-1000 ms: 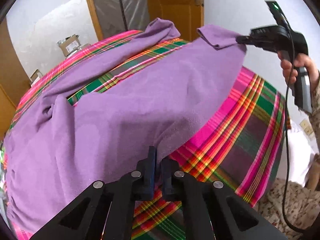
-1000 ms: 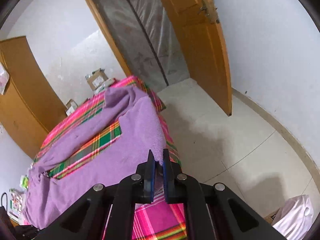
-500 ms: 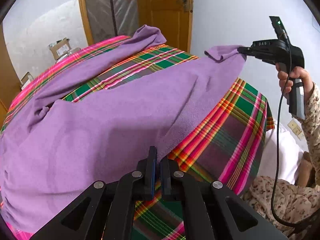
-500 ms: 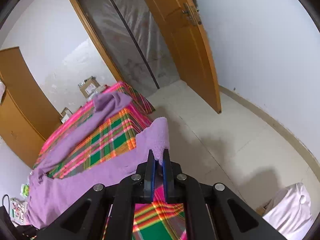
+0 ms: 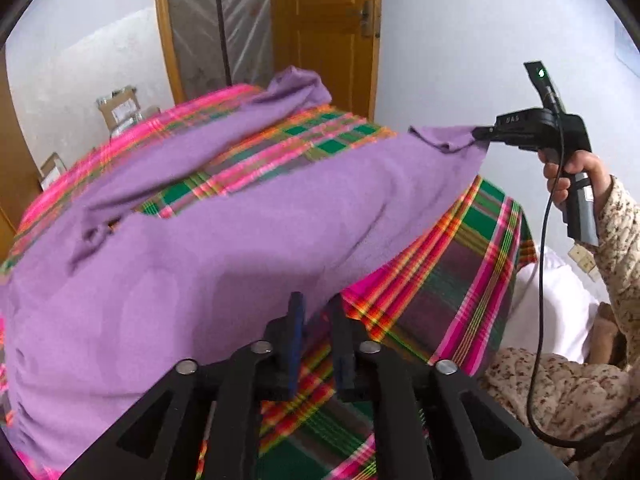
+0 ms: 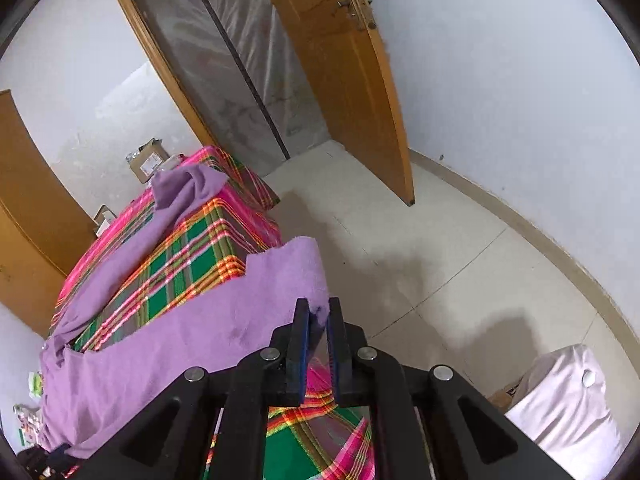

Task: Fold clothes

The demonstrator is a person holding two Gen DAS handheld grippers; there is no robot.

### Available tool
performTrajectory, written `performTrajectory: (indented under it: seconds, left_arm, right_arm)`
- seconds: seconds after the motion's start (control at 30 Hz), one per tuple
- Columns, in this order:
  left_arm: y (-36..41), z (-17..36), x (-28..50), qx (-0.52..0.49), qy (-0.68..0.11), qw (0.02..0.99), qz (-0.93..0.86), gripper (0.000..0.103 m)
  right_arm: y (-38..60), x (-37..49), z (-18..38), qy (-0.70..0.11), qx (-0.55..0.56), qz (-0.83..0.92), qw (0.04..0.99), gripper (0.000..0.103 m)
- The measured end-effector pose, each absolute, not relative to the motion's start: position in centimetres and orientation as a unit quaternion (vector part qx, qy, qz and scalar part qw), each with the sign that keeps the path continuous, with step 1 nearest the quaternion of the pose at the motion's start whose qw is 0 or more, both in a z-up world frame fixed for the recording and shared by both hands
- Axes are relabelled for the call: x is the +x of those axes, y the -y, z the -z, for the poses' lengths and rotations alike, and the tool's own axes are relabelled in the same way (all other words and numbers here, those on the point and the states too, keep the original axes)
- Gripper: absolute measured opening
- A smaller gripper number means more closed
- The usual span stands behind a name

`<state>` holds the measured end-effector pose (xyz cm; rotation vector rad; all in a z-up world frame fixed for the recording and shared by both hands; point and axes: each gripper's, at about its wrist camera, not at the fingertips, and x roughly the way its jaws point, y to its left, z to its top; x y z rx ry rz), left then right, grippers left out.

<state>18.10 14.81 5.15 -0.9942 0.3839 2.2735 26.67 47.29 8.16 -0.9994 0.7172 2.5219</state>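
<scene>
Purple cloth (image 5: pixel 224 240) spread across a bed (image 5: pixel 460 280) covered in pink, green and orange plaid, one long strip trailing toward the far corner, plaid showing between strip and main body. Left gripper (image 5: pixel 316 316) low over the near edge, fingers (image 5: pixel 297 320) just parted, having been opening, the cloth's near edge loose in the gap (no pad seen pressing it). Right gripper (image 6: pixel 318 320) at the bed's right edge, seen from the left view held in a hand (image 5: pixel 572 168) with a patterned sleeve, a black cable hanging from it. Right fingers (image 6: pixel 301 328) also just eased apart a little, a corner of the cloth between them and lifted clear of the bed; from the left view the corner hangs taut from the tips, so apparently gripped. Beyond the bed: an open wooden door (image 6: pixel 352 80), pale tiled floor (image 6: pixel 460 260), cardboard boxes (image 6: pixel 148 160) at the far wall.
</scene>
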Motion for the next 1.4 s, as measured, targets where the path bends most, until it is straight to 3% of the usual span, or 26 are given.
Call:
performTrajectory:
  seconds: [0.4, 0.57, 0.83, 1.4]
  left_arm:
    - [-8.8, -7.9, 13.5, -0.355, -0.108, 0.243, -0.896, 0.018]
    - [-5.5, -8.0, 10.3, -0.356, -0.065, 0.197, -0.911, 0.023]
    - [-2.5, -6.8, 4.9, -0.379, -0.031, 0.145, -0.914, 0.023]
    - [-5.0, -3.6, -2.5, -0.446, -0.073, 0.125, -0.883, 0.023]
  right_arm:
    - [-47.0, 25.7, -8.8, -0.232, -0.361, -0.878, 0.212, 0.01]
    - [-44.0, 22.6, -8.9, -0.206, -0.373, -0.889, 0.17, 0.01]
    - [-37.3, 15.6, -8.7, -0.163, -0.399, -0.899, 0.079, 0.01]
    - [-23.8, 4.3, -6.5, -0.082, -0.453, -0.883, -0.091, 0.01]
